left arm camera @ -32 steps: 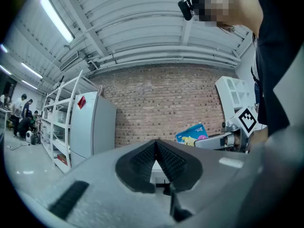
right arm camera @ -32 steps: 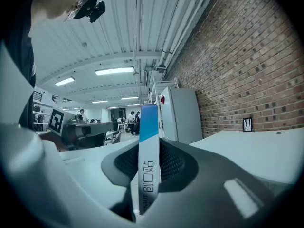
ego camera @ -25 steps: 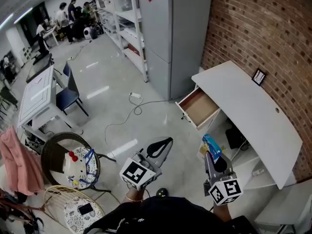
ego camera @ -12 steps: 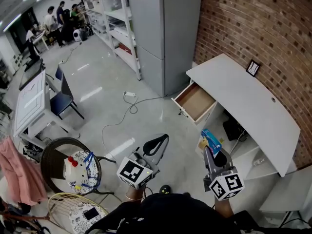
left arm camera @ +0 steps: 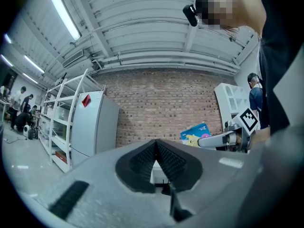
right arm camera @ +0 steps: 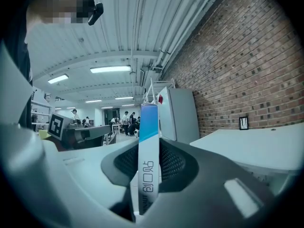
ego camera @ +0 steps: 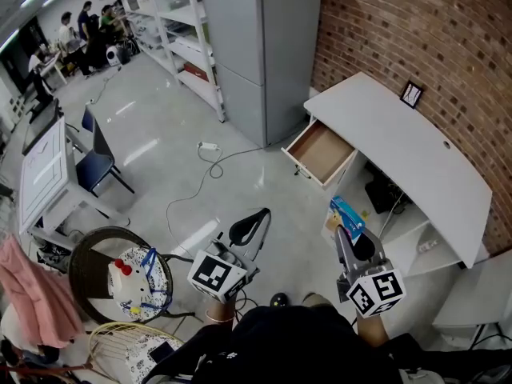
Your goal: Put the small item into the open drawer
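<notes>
box (right arm camera: 147,141) base hidden between fingers (right arm camera: 179,164)

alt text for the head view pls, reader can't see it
Seen from above, the right hand-held gripper holds a small blue box, short of an open drawer under a white desk by a brick wall. The left hand-held gripper holds nothing, its jaws together, over a grey floor.

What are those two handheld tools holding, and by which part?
The right tool clamps a slim blue-and-white box by its lower end, with the blue end sticking out beyond the jaws. The left tool is shut on nothing.
</notes>
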`<act>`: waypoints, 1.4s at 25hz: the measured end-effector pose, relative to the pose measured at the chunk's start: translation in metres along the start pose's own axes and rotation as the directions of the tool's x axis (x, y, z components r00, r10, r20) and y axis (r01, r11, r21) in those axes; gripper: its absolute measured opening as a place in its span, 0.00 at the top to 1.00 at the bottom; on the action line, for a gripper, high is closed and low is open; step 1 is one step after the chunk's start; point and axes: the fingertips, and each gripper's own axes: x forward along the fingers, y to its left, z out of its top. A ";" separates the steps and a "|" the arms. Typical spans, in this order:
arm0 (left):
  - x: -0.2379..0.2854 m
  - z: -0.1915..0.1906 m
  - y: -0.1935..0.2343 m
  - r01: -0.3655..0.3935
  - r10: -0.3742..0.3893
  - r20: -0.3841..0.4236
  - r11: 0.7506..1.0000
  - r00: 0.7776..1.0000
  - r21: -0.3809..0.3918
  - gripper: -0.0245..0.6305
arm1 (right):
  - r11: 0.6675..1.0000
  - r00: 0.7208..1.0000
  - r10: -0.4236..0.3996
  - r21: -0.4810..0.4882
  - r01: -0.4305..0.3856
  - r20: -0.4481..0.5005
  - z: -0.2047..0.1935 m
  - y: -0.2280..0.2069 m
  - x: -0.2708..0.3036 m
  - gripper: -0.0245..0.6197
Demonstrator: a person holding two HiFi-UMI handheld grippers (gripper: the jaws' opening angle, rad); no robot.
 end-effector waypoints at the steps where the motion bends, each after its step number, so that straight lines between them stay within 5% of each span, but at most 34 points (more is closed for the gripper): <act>1: -0.001 -0.001 0.001 -0.001 0.001 0.001 1.000 1.000 -0.005 0.97 | 1.000 1.000 -0.006 -0.003 0.006 -0.005 -0.001 0.000 0.000 0.82; 20: 0.013 -0.013 0.060 -0.084 0.084 -0.020 0.996 0.996 -0.010 0.97 | 1.000 1.000 -0.013 -0.008 0.013 -0.017 0.004 -0.043 0.068 0.82; 35: 0.092 -0.023 0.107 -0.085 0.087 -0.066 0.996 0.994 0.024 0.97 | 1.000 1.000 -0.005 0.023 0.005 -0.031 0.000 -0.114 0.146 0.82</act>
